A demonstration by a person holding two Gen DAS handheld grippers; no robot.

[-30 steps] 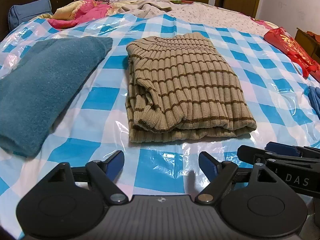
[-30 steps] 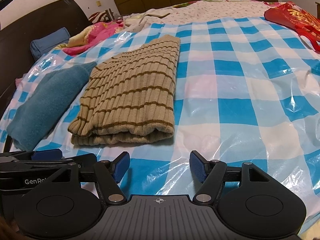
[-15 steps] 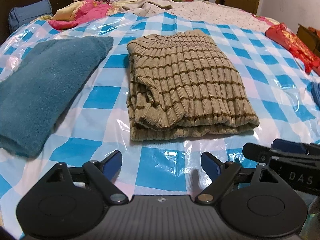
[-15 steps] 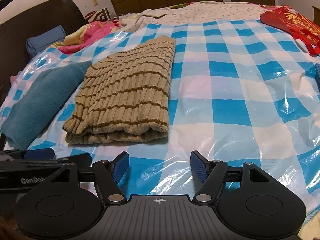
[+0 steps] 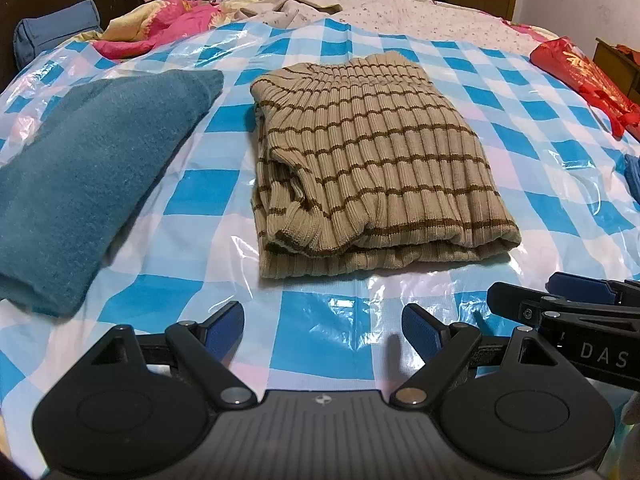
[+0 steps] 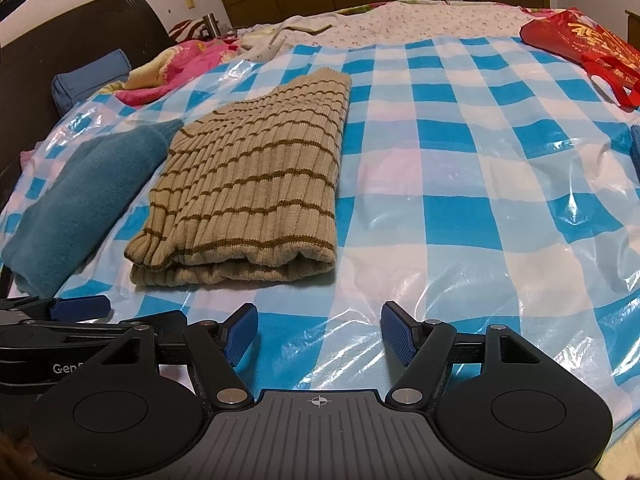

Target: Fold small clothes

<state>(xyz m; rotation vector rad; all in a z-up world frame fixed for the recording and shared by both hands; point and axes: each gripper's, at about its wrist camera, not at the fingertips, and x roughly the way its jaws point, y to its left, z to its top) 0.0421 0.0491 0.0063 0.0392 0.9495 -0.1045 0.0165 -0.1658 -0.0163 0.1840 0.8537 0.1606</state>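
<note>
A folded tan sweater with brown stripes (image 5: 372, 160) lies on the blue-and-white checked plastic sheet (image 5: 192, 196); it also shows in the right wrist view (image 6: 256, 184). A folded teal garment (image 5: 80, 176) lies to its left, also in the right wrist view (image 6: 84, 196). My left gripper (image 5: 322, 330) is open and empty, just short of the sweater's near edge. My right gripper (image 6: 318, 328) is open and empty, near the sweater's right corner. The right gripper shows at the left wrist view's right edge (image 5: 568, 312). The left gripper shows at the right wrist view's left edge (image 6: 60, 312).
A red bag (image 6: 588, 52) lies at the far right of the bed. Pink and floral bedding (image 5: 160, 32) and a blue pillow (image 5: 56, 36) are at the back left by the dark headboard. A blue cloth edge (image 5: 632, 172) shows at the right.
Both grippers have drawn back slightly from the sweater, still open. The sweater and teal garment have not moved.
</note>
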